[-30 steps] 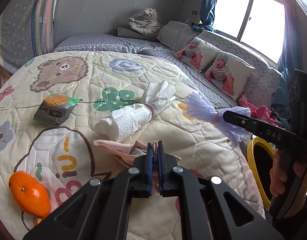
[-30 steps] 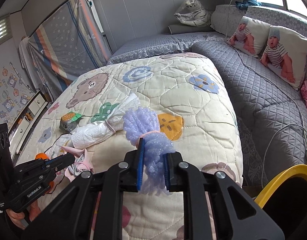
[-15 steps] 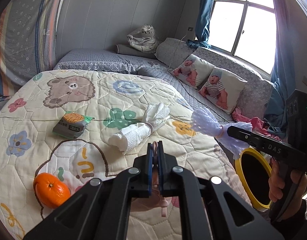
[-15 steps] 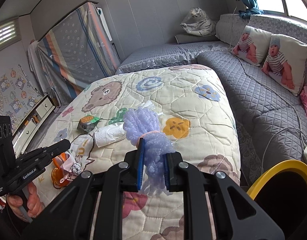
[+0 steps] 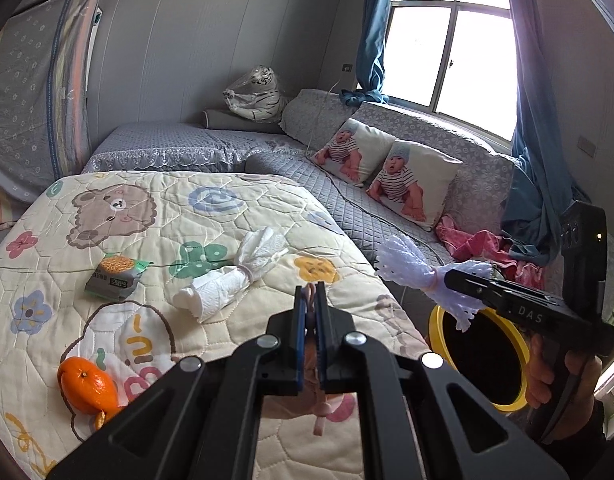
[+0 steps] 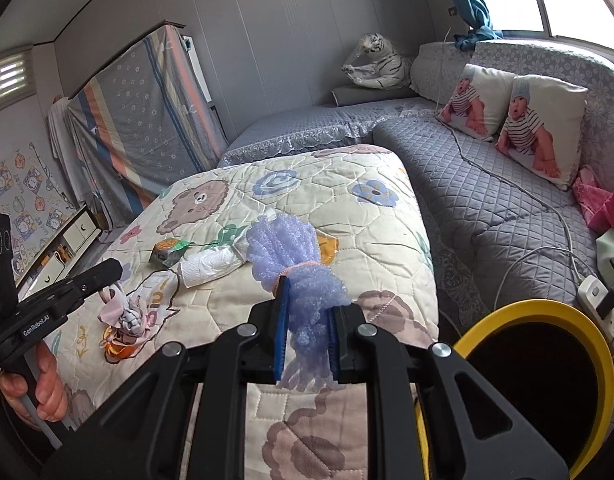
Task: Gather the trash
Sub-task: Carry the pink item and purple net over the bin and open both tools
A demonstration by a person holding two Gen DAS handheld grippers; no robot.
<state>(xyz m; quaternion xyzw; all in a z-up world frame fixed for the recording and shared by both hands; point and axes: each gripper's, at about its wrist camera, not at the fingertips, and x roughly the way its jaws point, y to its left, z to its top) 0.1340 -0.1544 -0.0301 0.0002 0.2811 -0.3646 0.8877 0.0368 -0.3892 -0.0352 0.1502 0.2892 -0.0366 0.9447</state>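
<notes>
My left gripper [image 5: 310,304] is shut on a pink and grey cloth knot [image 6: 125,314], held above the bed quilt [image 5: 211,224]. My right gripper [image 6: 309,304] is shut on a lilac foam net bundle [image 6: 285,244], which also shows in the left wrist view [image 5: 411,264], beside the yellow-rimmed bin [image 6: 547,312] at the bed's right. The bin also shows in the left wrist view [image 5: 507,400]. A white tied paper bundle [image 5: 231,280], a green snack packet [image 5: 117,274] and an orange [image 5: 87,386] lie on the quilt.
A grey quilted sofa [image 5: 347,196] with two baby-print cushions [image 5: 411,184] runs along the right. A toy tiger [image 5: 255,94] sits at the back. A power strip and cables [image 6: 595,292] lie near the bin. A patterned mattress [image 6: 147,112] leans on the left wall.
Both grippers have risen and pulled back from the bed with their loads. The cloth knot has been lifted off the quilt. The bin has come further into both views.
</notes>
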